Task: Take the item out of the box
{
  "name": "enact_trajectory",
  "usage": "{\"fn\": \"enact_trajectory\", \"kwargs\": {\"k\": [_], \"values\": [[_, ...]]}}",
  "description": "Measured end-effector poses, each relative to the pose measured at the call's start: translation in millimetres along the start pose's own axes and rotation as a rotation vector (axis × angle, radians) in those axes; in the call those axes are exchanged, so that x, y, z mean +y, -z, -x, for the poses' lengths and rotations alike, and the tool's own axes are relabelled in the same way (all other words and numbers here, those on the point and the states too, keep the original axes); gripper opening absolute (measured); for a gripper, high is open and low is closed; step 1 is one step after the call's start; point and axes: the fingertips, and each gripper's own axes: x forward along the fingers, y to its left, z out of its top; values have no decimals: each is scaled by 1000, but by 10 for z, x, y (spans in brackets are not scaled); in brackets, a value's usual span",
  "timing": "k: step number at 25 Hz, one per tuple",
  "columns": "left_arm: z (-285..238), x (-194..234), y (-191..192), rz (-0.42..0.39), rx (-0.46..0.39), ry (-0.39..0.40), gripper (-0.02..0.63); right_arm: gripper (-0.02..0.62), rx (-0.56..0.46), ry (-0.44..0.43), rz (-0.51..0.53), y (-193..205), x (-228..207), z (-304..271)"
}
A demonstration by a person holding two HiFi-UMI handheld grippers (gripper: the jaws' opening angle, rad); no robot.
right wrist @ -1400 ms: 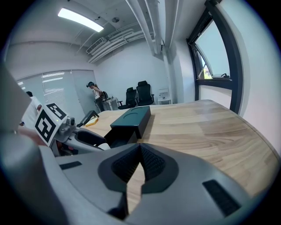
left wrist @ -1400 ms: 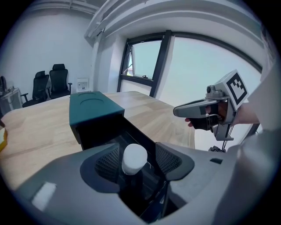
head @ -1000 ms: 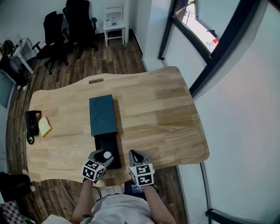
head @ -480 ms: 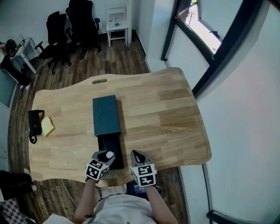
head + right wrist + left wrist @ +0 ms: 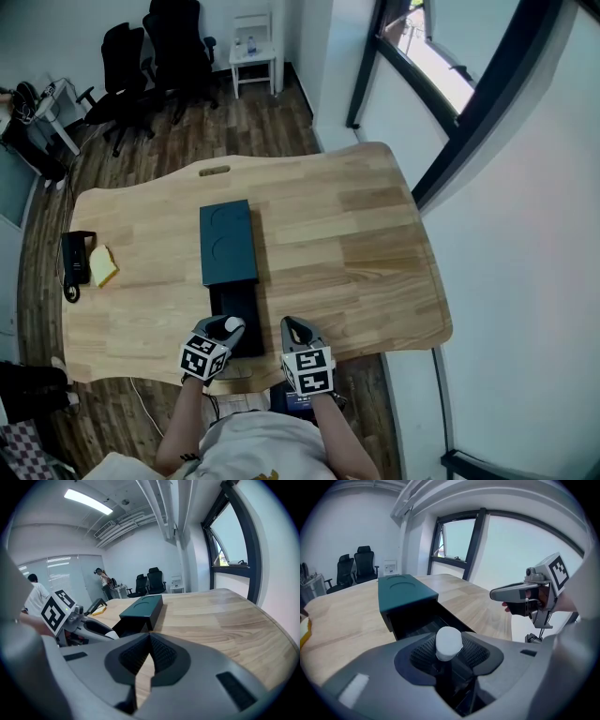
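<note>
A dark teal box (image 5: 228,242) lies on the wooden table (image 5: 356,234), with its black drawer (image 5: 234,305) pulled out toward me. My left gripper (image 5: 228,326) hangs over the drawer's near end. Its jaws are closing on a small dark item with a round white cap (image 5: 449,641), which stands between the ribbed pads (image 5: 423,651). The same box (image 5: 405,592) and open drawer (image 5: 424,623) lie just beyond the jaws. My right gripper (image 5: 295,325) hovers beside the drawer at the table's near edge, jaws together and empty; it shows in the left gripper view (image 5: 494,594).
A black phone (image 5: 72,262) and a yellow notepad (image 5: 101,265) lie at the table's left edge. Black office chairs (image 5: 150,56) and a small white side table (image 5: 255,52) stand beyond the far edge. A window wall (image 5: 441,141) runs along the right. A person (image 5: 35,592) stands far off.
My left gripper's jaws have narrowed around the white-capped item over the drawer. Both grippers stay at the near edge of the table; the right one has hardly moved.
</note>
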Motion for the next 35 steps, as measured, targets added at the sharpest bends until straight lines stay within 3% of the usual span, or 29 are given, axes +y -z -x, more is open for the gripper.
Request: {"fn": "enact_trajectory", "kwargs": {"k": [11,35], "values": [[143,50,-203,85,-69,-6,170,6,-30,-2,2,-101,3,28],[746,166,-789,55,-233,-121,170,6,-151,12,167,-704,122,266]]}}
